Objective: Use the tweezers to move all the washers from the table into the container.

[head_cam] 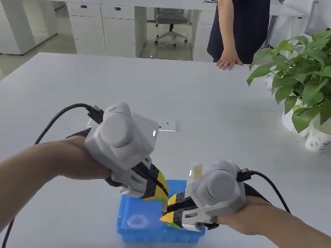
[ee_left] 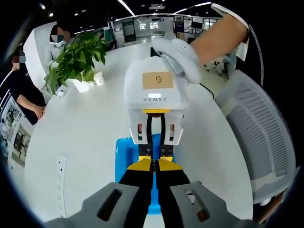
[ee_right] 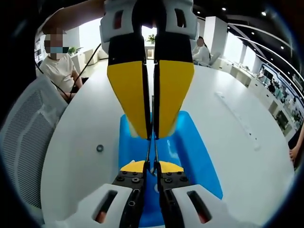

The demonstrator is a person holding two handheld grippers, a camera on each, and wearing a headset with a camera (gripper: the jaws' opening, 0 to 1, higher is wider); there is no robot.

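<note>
The left gripper [head_cam: 159,191] and right gripper [head_cam: 170,211] are held tip to tip above the blue container [head_cam: 135,222], which sits on the white table [head_cam: 207,93] at six o'clock in the head view. The right gripper's jaws are drawn together on the thin tweezers [ee_right: 152,151]. The left gripper's jaws are closed to a slit, but whether they pinch the tweezers cannot be told. In the right gripper view, one washer [ee_right: 99,148] is seen on the table at nine o'clock from the container. A plant [head_cam: 302,77] is placed at two o'clock, and a person [head_cam: 235,31] stands at one o'clock.
</note>
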